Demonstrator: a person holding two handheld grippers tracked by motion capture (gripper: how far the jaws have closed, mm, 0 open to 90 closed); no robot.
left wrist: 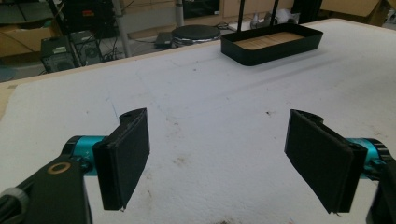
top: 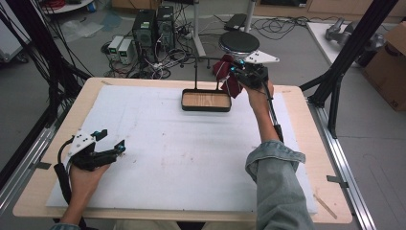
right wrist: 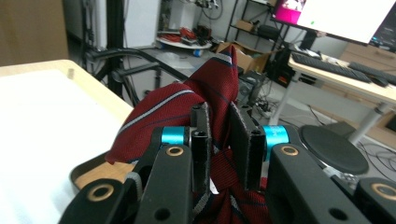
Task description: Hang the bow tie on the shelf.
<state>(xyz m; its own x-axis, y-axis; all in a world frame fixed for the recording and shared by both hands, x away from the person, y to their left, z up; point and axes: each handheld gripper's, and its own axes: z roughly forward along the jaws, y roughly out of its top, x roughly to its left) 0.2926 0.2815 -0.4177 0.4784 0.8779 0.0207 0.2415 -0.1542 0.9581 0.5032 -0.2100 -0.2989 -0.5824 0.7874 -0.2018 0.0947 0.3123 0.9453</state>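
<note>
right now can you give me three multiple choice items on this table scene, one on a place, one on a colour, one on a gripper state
1. Where is the shallow black tray with the wooden floor?
A. at the far edge of the white mat
B. by the left gripper
C. on the floor

2. What colour is the striped cloth?
A. green
B. dark red
C. yellow

3. How do the left gripper's jaws stand?
A. shut on cloth
B. shut, empty
C. wide open, empty

Answers: 1 A, the high view shows it far across the white mat. 2 B, dark red with pale stripes, clamped in the right gripper. 3 C, bare mat shows between the jaws.
</note>
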